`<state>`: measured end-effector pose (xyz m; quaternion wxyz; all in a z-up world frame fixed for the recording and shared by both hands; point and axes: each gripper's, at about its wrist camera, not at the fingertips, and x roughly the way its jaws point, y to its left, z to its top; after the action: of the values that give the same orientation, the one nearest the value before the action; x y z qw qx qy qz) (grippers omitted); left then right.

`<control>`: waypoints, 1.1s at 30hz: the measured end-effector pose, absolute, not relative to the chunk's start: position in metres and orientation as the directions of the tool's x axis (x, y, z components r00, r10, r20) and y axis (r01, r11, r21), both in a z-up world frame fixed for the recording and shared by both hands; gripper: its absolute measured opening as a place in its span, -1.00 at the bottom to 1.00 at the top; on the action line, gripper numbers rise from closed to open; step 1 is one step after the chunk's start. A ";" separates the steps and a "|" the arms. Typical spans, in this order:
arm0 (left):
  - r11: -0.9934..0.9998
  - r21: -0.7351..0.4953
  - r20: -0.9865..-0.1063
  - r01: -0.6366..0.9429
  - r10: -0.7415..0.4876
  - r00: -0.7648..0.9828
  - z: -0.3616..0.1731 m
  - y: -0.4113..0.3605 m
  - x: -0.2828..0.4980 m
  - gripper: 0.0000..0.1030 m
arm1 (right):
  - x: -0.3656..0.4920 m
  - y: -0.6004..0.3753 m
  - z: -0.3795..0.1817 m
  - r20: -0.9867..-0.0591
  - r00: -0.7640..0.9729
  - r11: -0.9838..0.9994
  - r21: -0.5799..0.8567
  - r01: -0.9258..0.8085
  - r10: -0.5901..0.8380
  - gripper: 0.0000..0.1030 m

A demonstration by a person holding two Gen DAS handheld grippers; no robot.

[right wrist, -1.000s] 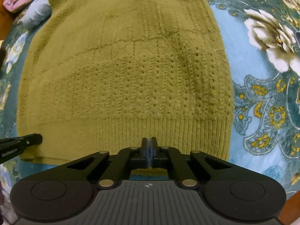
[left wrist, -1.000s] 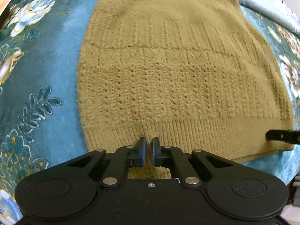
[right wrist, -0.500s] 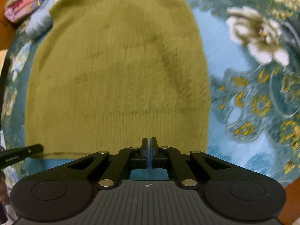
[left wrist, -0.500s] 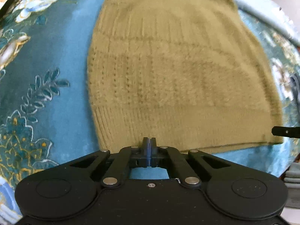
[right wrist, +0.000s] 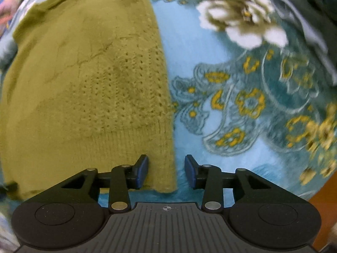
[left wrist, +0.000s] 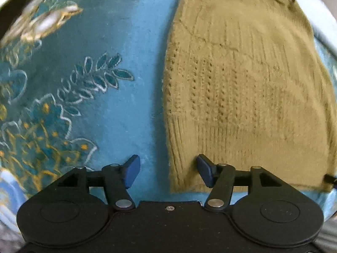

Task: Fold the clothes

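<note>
An olive-green knit sweater (left wrist: 242, 88) lies flat on a teal floral blanket (left wrist: 130, 42), ribbed hem nearest me. My left gripper (left wrist: 168, 174) is open and straddles the hem's left corner: its right finger sits over the knit, its left over the blanket. In the right wrist view the sweater (right wrist: 84, 84) fills the left half. My right gripper (right wrist: 166, 172) is open and straddles the hem's right corner, left finger over the knit, right finger over the blanket (right wrist: 210, 52). Neither holds anything.
The blanket's white and yellow flower pattern (right wrist: 242, 21) spreads to the right. A pale sheet edge (left wrist: 322, 35) lies beyond the sweater's far right. Colourful cloth (right wrist: 10, 6) lies at the far left. A brown wooden edge (right wrist: 324, 196) shows at the lower right.
Both grippers were shut at the middle of the hem; now both are open and have moved apart, the left to the hem's left corner, the right to its right corner.
</note>
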<state>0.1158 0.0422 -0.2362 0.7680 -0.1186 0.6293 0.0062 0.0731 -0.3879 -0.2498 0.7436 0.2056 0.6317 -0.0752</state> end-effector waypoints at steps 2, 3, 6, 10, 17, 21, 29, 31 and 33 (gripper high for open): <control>0.956 -0.227 -0.959 -0.186 -0.186 0.213 -0.236 0.048 0.115 -0.06 | 0.072 -0.393 -0.252 -0.959 0.193 0.870 0.273 0.411 0.210 -0.34; 0.944 -0.261 -0.952 -0.201 -0.218 0.215 -0.236 0.050 0.114 -0.18 | 0.072 -0.394 -0.252 -0.955 0.197 0.858 0.289 0.424 0.223 -0.51; 0.922 -0.315 -0.939 -0.227 -0.268 0.216 -0.235 0.055 0.112 -0.86 | 0.070 -0.400 -0.250 -0.947 0.206 0.831 0.317 0.456 0.248 -0.83; 0.930 -0.306 -0.935 -0.206 -0.253 0.248 -0.225 0.054 0.105 -0.88 | 0.069 -0.399 -0.237 -0.956 0.197 0.863 0.283 0.419 0.218 -0.85; 0.940 -0.291 -0.944 -0.180 -0.252 0.212 -0.220 0.054 0.082 -0.87 | 0.059 -0.403 -0.234 -0.975 0.135 0.891 0.218 0.398 0.179 -0.85; 0.942 -0.287 -0.945 -0.173 -0.248 0.213 -0.224 0.051 0.089 -0.86 | 0.066 -0.397 -0.236 -0.979 0.121 0.906 0.200 0.373 0.166 -0.85; 0.961 -0.251 -0.956 -0.117 -0.228 0.184 -0.205 0.041 0.101 -0.11 | 0.078 -0.391 -0.212 -0.982 0.132 0.939 0.169 0.300 0.135 -0.68; 0.966 -0.235 -0.956 -0.110 -0.209 0.204 -0.192 0.042 0.109 -0.08 | 0.081 -0.392 -0.198 -0.983 0.150 0.943 0.147 0.298 0.105 -0.52; 0.974 -0.209 -0.953 -0.088 -0.183 0.241 -0.175 0.045 0.118 -0.06 | 0.092 -0.394 -0.178 -0.978 0.193 0.951 0.137 0.277 0.085 -0.26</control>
<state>0.1184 0.0446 -0.1751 0.7801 -0.1099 0.6152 -0.0303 0.0922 -0.3944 -0.1782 0.7589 0.1432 0.6321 -0.0634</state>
